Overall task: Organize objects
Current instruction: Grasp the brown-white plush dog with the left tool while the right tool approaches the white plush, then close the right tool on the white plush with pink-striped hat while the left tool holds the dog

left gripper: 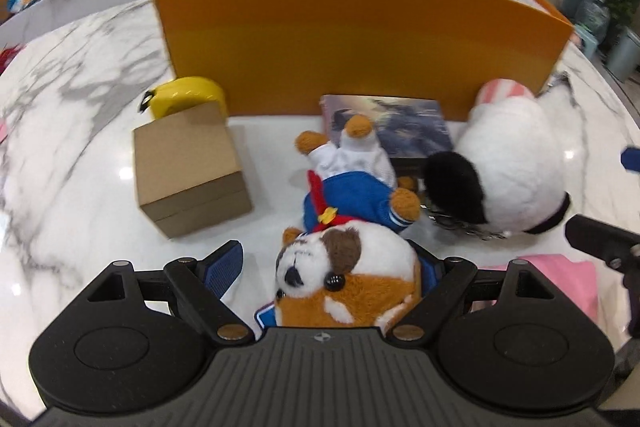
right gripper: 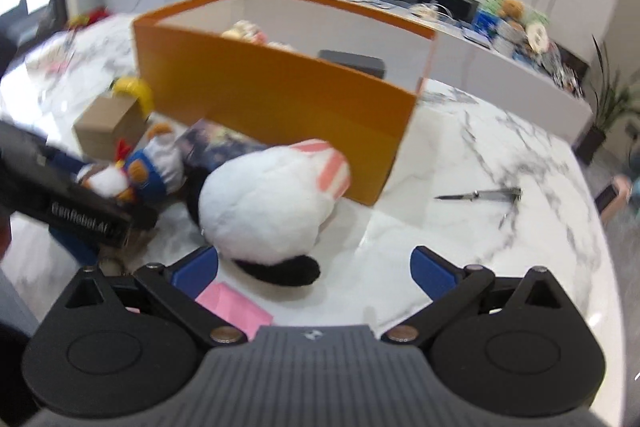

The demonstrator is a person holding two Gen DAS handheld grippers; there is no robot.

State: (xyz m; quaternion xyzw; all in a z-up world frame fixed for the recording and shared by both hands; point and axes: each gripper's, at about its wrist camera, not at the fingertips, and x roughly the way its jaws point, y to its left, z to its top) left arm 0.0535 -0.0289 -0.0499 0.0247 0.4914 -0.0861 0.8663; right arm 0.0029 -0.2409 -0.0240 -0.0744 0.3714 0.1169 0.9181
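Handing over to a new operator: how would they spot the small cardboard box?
Find the big orange box on the marble table. Before its left corner sits the small cardboard box, beside a yellow object: the only plain brown cube among plush toys.

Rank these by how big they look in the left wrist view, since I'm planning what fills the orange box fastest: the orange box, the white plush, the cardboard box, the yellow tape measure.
1. orange box
2. white plush, though it sits nearer the camera
3. cardboard box
4. yellow tape measure, partly hidden behind the cardboard box
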